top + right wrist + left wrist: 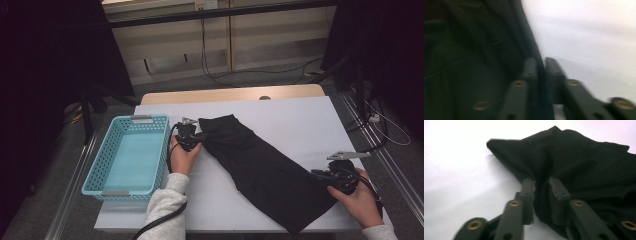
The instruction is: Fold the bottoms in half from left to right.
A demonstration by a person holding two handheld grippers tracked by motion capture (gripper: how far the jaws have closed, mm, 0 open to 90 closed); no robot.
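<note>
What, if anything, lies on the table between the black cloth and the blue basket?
Nothing visible blocks it: the black cloth lies just right of the blue basket, with only the left gripper at its near corner and bare white table around.

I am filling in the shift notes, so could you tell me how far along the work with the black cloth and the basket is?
Done: the black garment lies flat in a long band on the white table. In hand: the right gripper is pinched on its near edge, and the left gripper has cloth between its jaws at the far end. Left: likely folding it and placing it in the empty blue basket.
</note>
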